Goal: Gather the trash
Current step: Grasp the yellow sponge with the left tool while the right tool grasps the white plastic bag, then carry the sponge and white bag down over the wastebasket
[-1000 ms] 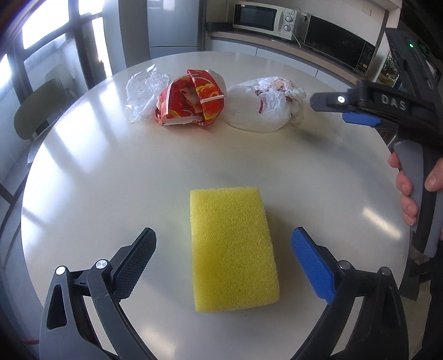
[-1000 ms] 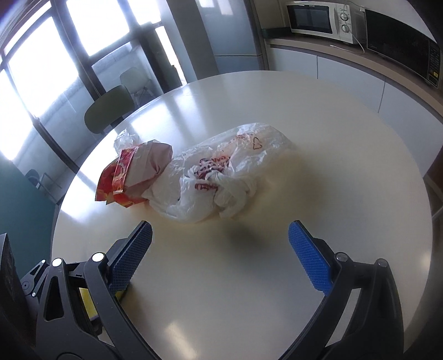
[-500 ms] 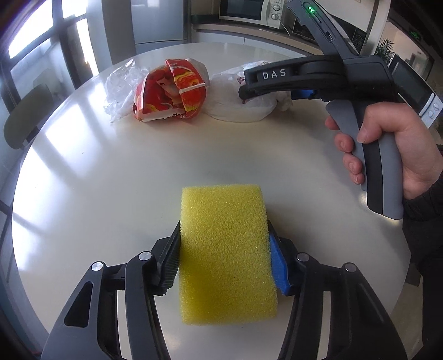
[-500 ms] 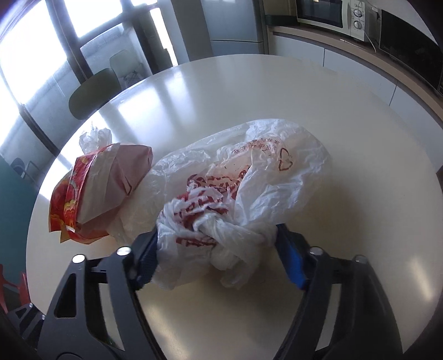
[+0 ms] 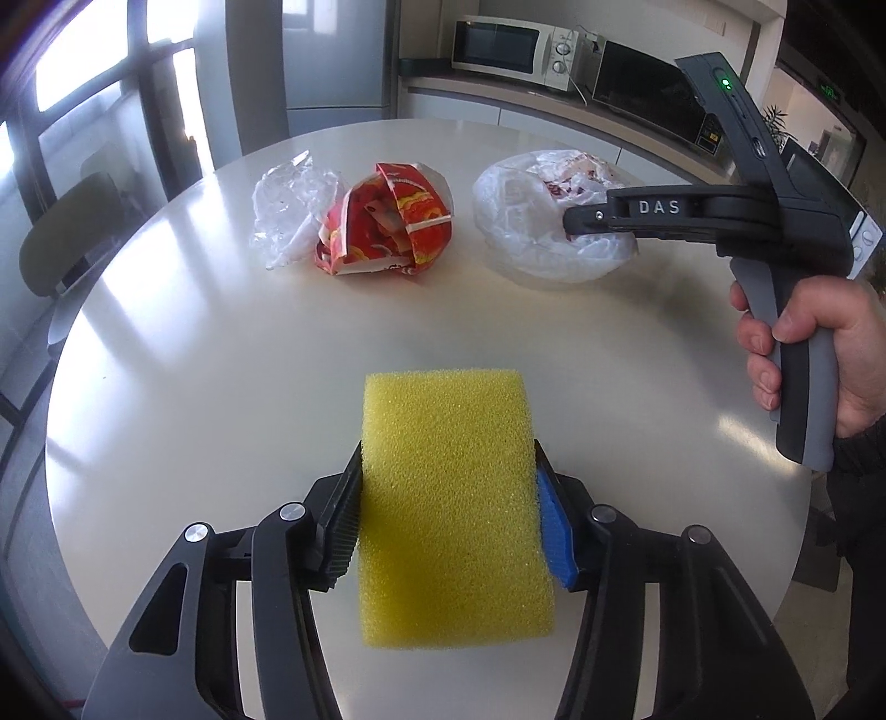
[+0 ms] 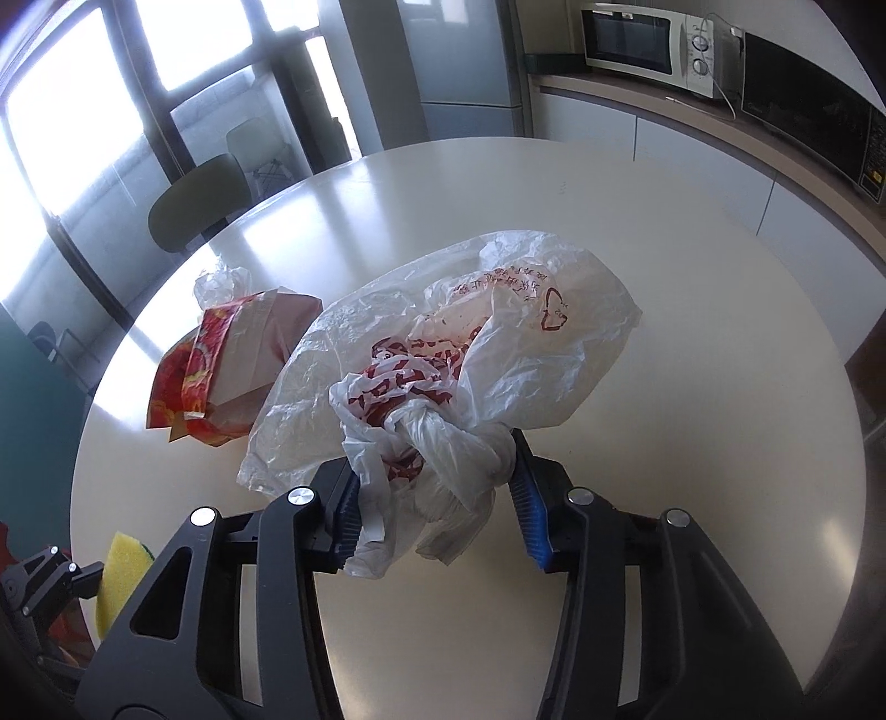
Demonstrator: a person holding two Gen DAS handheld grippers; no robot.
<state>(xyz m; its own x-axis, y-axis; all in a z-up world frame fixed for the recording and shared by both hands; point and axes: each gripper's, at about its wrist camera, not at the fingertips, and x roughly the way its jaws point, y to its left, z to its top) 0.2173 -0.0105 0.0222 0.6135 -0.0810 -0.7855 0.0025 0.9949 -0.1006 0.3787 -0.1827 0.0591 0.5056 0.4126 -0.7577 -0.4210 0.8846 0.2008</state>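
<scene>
My left gripper [image 5: 446, 526] is shut on a yellow sponge [image 5: 451, 471] and holds it above the round white table [image 5: 166, 360]. My right gripper [image 6: 434, 498] is shut on the knotted top of a white plastic bag [image 6: 470, 354] with red print; the bag looks lifted slightly off the table. It also shows in the left wrist view [image 5: 531, 232], with the right gripper [image 5: 587, 219] clamped on it. A crumpled red-and-white paper bag [image 5: 387, 227] and a clear crumpled plastic wrap [image 5: 288, 210] lie at the far side of the table.
A chair [image 6: 199, 205] stands beyond the table's far left edge by the windows. A counter with a microwave [image 5: 512, 50] runs along the back wall. The sponge also shows at the lower left of the right wrist view [image 6: 119, 576].
Both grippers were open a second ago. The left closed on the sponge and raised it; the right moved forward, closed on the bag's knot and lifted it a little.
</scene>
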